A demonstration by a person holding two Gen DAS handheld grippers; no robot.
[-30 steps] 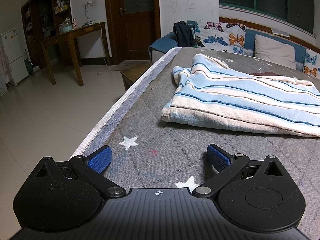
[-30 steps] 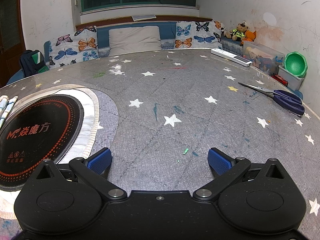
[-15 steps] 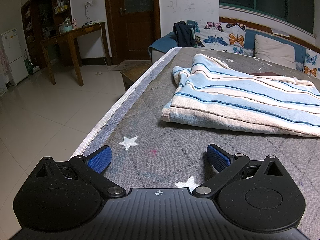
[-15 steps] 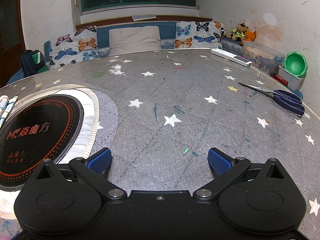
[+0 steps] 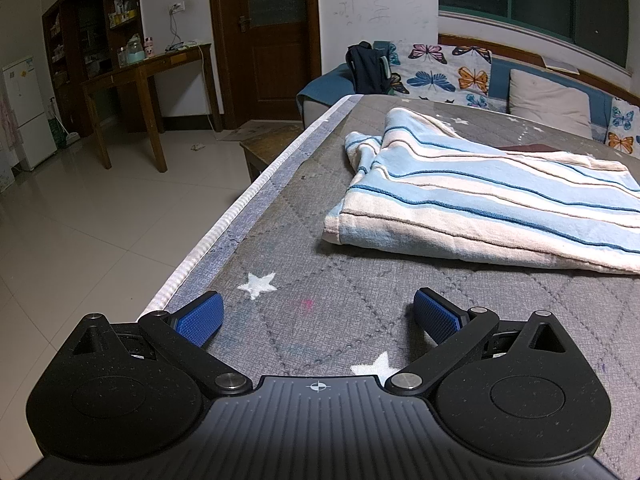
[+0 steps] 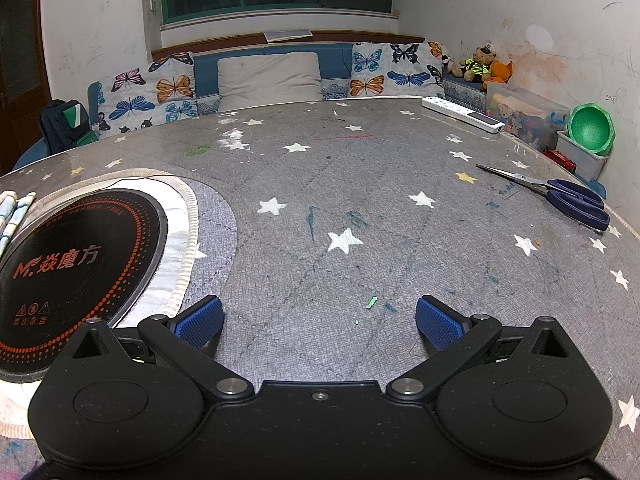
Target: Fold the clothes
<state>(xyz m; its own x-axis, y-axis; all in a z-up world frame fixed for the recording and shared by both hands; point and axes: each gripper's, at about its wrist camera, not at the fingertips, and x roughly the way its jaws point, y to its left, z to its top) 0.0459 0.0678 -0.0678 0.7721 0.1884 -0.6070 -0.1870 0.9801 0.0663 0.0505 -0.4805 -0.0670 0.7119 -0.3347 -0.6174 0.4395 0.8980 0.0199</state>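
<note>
A folded garment with light blue, cream and dark blue stripes (image 5: 480, 200) lies on the grey star-print table (image 5: 320, 240), ahead and to the right of my left gripper (image 5: 316, 316). That gripper is open, low over the table near its left edge, with nothing between its blue pads. In the right wrist view only a corner of the striped garment (image 6: 14, 212) shows at the far left edge. My right gripper (image 6: 318, 318) is open over bare table surface (image 6: 360, 208), well away from the garment.
A black round induction plate (image 6: 76, 264) sits in a white-rimmed recess left of the right gripper. Blue-handled scissors (image 6: 568, 200) and a white power strip (image 6: 464, 114) lie at the right. The table edge (image 5: 224, 232) drops to a tiled floor. Cushions line the far bench.
</note>
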